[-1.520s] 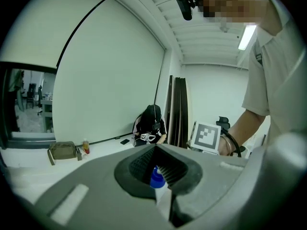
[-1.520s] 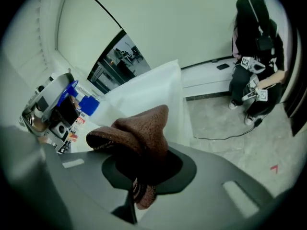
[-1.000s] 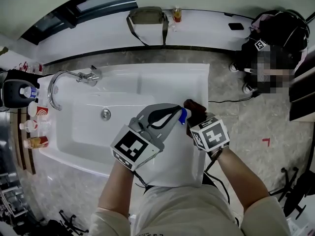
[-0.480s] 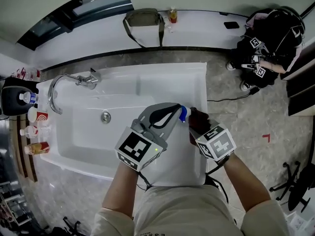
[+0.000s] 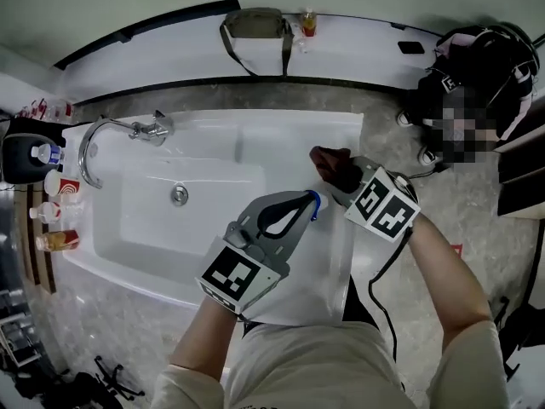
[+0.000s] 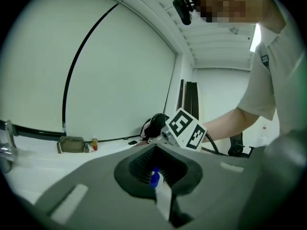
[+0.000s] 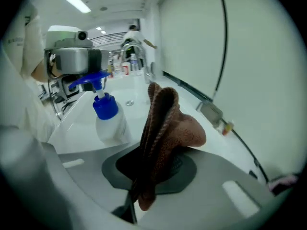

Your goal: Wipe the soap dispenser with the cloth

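The soap dispenser [image 7: 108, 118] is a white bottle with a blue cap and blue pump head [image 7: 88, 81], standing on the sink's near right rim. My left gripper [image 5: 310, 203] is shut on the pump head [image 6: 153, 178], which shows between its jaws. My right gripper [image 5: 342, 177] is shut on a brown cloth [image 5: 332, 165] that hangs folded from its jaws [image 7: 165, 123]. The cloth is held beyond and to the right of the dispenser, apart from it.
A white sink [image 5: 255, 135] has a chrome faucet [image 5: 128, 133] at the far left and a drain [image 5: 179, 195]. Several bottles [image 5: 53, 216] stand at its left end. An olive bag [image 5: 254, 25] and a small bottle [image 5: 307, 24] sit on the back ledge. A person [image 5: 477, 66] is at the far right.
My right gripper has carried the cloth away from the pump head, farther across the sink rim. My left gripper keeps its hold on the dispenser.
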`<state>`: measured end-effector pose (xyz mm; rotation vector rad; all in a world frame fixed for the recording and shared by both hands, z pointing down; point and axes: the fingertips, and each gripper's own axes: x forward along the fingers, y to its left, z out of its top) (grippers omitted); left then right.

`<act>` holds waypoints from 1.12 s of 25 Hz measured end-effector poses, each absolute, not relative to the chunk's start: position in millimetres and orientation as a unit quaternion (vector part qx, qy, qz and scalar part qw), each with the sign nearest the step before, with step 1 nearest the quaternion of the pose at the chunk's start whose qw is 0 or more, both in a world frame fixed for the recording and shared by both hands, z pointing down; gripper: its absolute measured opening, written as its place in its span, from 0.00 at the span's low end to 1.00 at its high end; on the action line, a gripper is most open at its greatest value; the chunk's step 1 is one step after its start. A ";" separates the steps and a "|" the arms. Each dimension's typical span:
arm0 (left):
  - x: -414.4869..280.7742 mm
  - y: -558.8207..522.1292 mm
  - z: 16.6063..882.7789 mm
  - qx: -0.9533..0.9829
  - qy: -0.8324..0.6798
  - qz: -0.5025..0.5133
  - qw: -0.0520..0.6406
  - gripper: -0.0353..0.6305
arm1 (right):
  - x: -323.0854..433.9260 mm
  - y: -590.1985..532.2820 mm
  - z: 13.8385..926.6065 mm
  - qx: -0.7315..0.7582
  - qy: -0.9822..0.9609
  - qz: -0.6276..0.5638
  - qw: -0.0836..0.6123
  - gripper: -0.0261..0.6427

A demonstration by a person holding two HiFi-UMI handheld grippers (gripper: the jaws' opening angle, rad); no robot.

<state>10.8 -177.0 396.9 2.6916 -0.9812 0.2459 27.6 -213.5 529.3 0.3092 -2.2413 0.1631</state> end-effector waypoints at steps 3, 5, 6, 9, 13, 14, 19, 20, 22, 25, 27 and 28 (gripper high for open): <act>11.5 -176.5 394.6 0.920 -0.358 0.097 0.127 0.05 | 5.2 -218.9 530.8 -0.008 -0.901 -0.031 0.433 0.16; 9.9 -177.1 394.6 0.914 -0.374 0.096 0.125 0.05 | -7.3 -219.7 536.0 -0.084 -0.895 -0.066 0.433 0.16; 8.5 -177.5 395.1 0.910 -0.382 0.095 0.127 0.05 | -12.9 -219.2 539.7 -0.117 -0.891 -0.075 0.432 0.16; 6.4 -178.3 396.6 0.900 -0.405 0.095 0.130 0.05 | -22.4 -210.2 554.2 -0.214 -0.865 -0.117 0.440 0.16; 5.4 -177.5 397.8 0.891 -0.421 0.081 0.148 0.05 | -23.9 -187.5 571.4 -0.327 -0.811 -0.181 0.450 0.15; 5.2 -177.0 398.4 0.890 -0.422 0.079 0.152 0.05 | -23.1 -185.4 573.7 -0.344 -0.800 -0.193 0.452 0.15; 5.7 -176.9 399.8 0.889 -0.425 0.083 0.149 0.05 | -8.0 -178.7 583.1 -0.390 -0.760 -0.228 0.468 0.15; 6.2 -177.2 400.3 0.889 -0.424 0.085 0.148 0.05 | -4.9 -176.3 585.2 -0.392 -0.757 -0.230 0.469 0.15; 8.2 -177.8 400.8 0.890 -0.424 0.087 0.146 0.05 | 1.4 -173.2 587.3 -0.389 -0.759 -0.228 0.470 0.15; 8.3 -178.4 399.9 0.889 -0.426 0.081 0.150 0.05 | 13.7 -172.7 585.5 -0.380 -0.761 -0.225 0.475 0.15; 6.8 -178.0 400.4 0.888 -0.426 0.080 0.153 0.05 | 24.4 -169.8 582.3 -0.380 -0.760 -0.221 0.480 0.15; 6.5 -177.8 400.9 0.888 -0.425 0.081 0.153 0.05 | 30.6 -167.1 580.3 -0.381 -0.759 -0.218 0.481 0.15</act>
